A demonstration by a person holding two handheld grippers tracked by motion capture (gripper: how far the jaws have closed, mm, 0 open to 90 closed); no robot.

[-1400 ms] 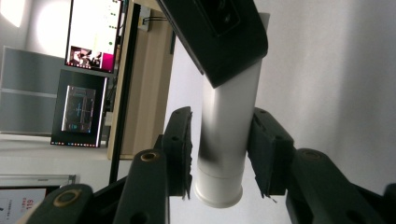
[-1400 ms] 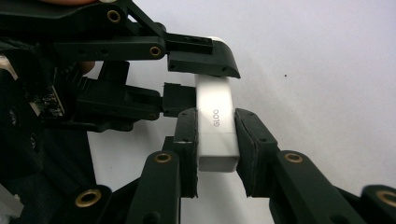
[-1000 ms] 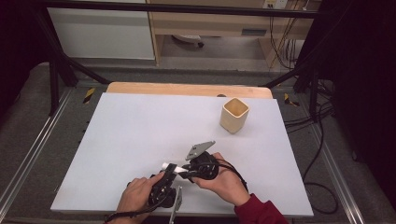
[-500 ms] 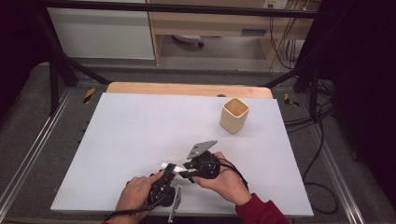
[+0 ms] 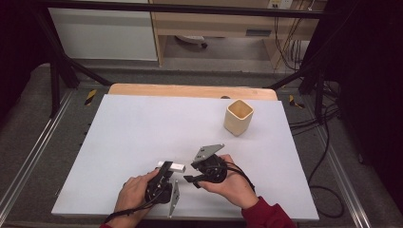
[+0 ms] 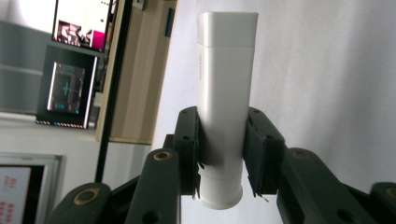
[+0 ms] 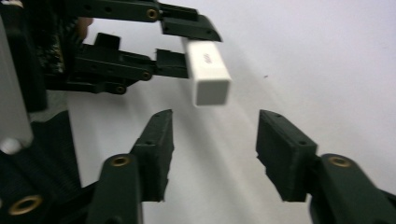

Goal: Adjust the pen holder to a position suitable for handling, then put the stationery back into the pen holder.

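Near table front | left claw (image 6: 222, 154) pinches white stick (image 6: 225, 98) | right claw (image 7: 212, 154) spread, just opening, empty | printed label, perhaps unreadable

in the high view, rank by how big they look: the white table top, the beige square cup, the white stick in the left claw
1. white table top, by far the largest.
2. beige square cup.
3. white stick, the smallest; part of it is hidden between the left claw jaws, which are shut on it.

The right gripper (image 7: 212, 140) has just been opening its jaws, letting go of the white stick (image 7: 208, 74); nothing sits between them.
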